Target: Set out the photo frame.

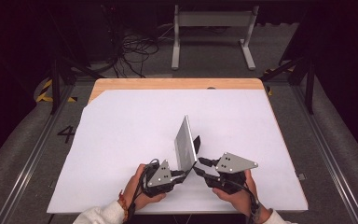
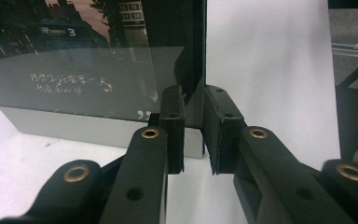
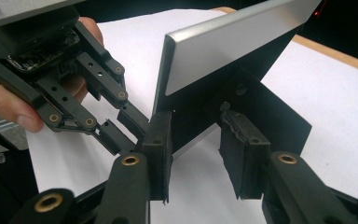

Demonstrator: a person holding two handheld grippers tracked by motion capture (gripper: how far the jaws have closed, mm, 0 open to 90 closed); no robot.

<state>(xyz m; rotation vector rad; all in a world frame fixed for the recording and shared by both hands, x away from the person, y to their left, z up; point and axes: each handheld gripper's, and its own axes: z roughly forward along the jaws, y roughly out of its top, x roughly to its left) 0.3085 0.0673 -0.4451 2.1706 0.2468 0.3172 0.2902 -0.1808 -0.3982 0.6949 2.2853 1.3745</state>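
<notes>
Left tool (image 1: 185, 173) clamping upright picture frame's (image 1: 185, 142) near edge, long axis running away, right tool (image 1: 200, 166) parted

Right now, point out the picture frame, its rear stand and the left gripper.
picture frame (image 1: 185, 144), high view, on its silver side face.
rear stand (image 3: 279, 119), right gripper view, on the black flap behind the frame.
left gripper (image 2: 193, 135), left gripper view, midway between its fingertips.

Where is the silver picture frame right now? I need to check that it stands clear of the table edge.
In the high view the silver picture frame stands on the white sheet near the table's front middle, between the left gripper and right gripper.
</notes>
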